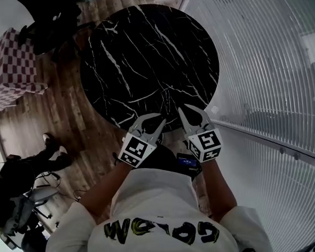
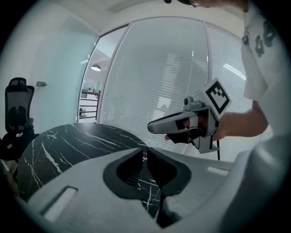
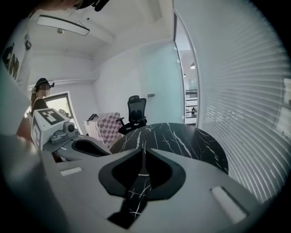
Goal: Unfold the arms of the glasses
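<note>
**Not yet begun: no glasses in sight**

The table (image 1: 143, 55) stretches ahead of and below both grippers, and its dark marble top shows nothing on it. The left gripper (image 1: 153, 123) and right gripper (image 1: 193, 115) hover side by side over its near edge. Each has its jaws parted by a narrow slit, with nothing between them. The glasses appear in no view, so I judge that finding them and unfolding both arms all remains.

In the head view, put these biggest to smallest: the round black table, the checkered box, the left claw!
Largest: round black table.
Next: checkered box, partly cut off at the edge.
Smallest: left claw, though nearness enlarges it.
</note>
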A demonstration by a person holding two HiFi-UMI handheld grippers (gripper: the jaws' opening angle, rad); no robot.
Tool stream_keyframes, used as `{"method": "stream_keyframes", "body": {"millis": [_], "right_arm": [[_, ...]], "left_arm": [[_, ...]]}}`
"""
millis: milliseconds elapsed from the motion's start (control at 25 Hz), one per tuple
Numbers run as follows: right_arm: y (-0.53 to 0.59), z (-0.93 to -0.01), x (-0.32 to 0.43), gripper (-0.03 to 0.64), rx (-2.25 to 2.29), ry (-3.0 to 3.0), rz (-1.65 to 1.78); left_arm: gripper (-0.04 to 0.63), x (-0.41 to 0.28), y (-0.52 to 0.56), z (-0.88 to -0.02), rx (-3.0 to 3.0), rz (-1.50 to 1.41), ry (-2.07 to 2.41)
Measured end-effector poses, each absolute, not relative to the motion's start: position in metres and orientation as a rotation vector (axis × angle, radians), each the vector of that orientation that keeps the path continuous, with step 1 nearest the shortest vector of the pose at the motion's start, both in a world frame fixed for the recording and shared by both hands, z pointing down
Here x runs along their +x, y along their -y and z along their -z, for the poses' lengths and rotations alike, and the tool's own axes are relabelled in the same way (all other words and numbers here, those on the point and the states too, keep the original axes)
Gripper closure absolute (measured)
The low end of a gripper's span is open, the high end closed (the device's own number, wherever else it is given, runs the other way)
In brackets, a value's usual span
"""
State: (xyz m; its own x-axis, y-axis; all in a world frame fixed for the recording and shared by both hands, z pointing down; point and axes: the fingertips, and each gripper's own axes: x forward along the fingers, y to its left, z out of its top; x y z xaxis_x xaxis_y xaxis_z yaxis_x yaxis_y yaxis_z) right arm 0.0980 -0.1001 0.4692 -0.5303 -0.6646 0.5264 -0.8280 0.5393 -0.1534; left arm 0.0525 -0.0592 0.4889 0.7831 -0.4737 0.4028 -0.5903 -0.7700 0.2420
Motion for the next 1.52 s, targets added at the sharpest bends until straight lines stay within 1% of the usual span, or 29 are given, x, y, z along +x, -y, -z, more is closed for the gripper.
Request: {"method": "stream_keyframes", "body": {"millis": [200,520,720,840,1080,1280,1520], "right_arm": [[0.116,-0.517,0.109,0.578,1.226,2.301,-0.636],[0.128,-0.592,0.111,0.552,1.182,2.187,-0.766],[0.13,-0.634,0.108,0.538,1.131,2.123,-0.836],[0.128,-0.653,0.107,0.529,1.111,2.09,-0.874],[0.122,-0.684,0.104,0.503,1.067,2.041,-0.951],[0.123,-0.696,0.1,0.499,1.048,2.027,-0.976],[0.12,-0.705,0.1,0.499,1.035,2.009,-0.979]], "left_arm": [[0.557,0.057,0.074,-0.536,2.582,-0.535,0.805],[0.53,0.068,0.081,-0.615,2.514,-0.674,0.765],[0.488,0.07,0.083,-0.655,2.482,-0.757,0.774],[0.483,0.073,0.083,-0.671,2.466,-0.783,0.784],[0.483,0.073,0.084,-0.698,2.451,-0.811,0.825],[0.487,0.073,0.086,-0.71,2.445,-0.816,0.834],[0.534,0.074,0.084,-0.715,2.443,-0.817,0.823]]}}
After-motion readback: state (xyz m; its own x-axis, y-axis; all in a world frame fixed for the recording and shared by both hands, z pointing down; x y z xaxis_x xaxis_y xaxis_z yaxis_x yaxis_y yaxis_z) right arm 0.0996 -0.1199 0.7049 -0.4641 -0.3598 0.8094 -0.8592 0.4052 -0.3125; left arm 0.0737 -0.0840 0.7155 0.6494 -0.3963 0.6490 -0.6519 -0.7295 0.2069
